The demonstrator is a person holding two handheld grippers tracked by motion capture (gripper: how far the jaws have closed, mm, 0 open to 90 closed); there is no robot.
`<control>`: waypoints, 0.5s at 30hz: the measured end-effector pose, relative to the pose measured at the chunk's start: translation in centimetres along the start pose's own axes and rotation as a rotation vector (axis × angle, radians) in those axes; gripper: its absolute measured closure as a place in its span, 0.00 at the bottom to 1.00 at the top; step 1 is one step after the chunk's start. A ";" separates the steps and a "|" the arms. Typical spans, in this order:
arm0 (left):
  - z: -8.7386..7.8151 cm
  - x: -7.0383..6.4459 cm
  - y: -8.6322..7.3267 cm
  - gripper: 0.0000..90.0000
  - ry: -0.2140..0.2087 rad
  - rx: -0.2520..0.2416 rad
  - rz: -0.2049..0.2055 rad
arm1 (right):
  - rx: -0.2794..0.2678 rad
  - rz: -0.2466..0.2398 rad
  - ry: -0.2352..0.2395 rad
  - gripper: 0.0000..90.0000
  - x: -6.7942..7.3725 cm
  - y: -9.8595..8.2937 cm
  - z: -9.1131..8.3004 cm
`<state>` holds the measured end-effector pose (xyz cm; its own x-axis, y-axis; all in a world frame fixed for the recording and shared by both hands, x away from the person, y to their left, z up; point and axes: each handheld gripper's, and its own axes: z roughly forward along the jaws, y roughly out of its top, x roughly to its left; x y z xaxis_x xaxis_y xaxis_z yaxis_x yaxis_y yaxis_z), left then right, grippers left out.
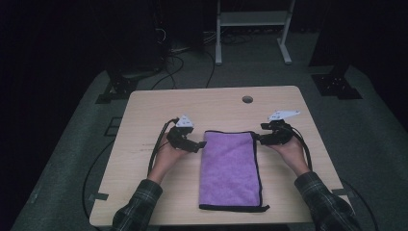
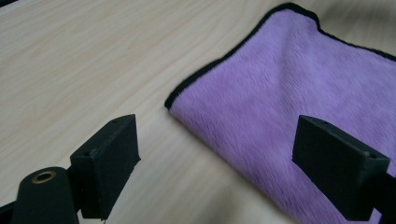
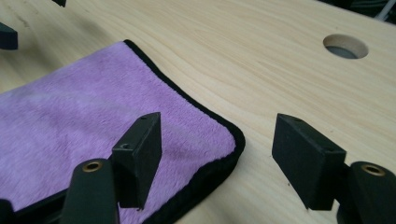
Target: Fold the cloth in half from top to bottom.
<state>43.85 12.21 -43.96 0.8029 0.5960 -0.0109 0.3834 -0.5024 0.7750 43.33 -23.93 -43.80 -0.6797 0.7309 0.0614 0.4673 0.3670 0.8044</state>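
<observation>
Folded purple plush cloth with black piping [image 1: 230,168], centre-bottom of frame on pale wooden table [image 1: 211,103]: soft, light, limp; best pinched at far corners. Left gripper [image 1: 198,144] and right gripper [image 1: 260,138] both gaping, empty.

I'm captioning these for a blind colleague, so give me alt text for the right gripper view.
The right gripper hangs open over the corner of a folded purple cloth with black trim, one jaw above the cloth and the other above bare table. The cloth lies flat on a light wooden table, which has a round hole farther back.
</observation>
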 end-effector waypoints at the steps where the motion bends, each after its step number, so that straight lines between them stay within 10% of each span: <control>1: 0.4 0.1 0.2 0.15 0.002 0.001 0.000 | 0.009 0.002 -0.004 0.36 -0.2 0.0 0.4; 15: 5.1 2.2 1.4 0.16 0.039 0.069 -0.021 | 0.108 0.012 -0.059 0.35 -1.8 -1.3 4.2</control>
<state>48.48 9.67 -46.13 0.7767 0.6299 -0.0010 0.4316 -0.5310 0.7292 46.26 -23.32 -47.44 -0.6406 0.7671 0.0328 0.5352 0.4154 0.7355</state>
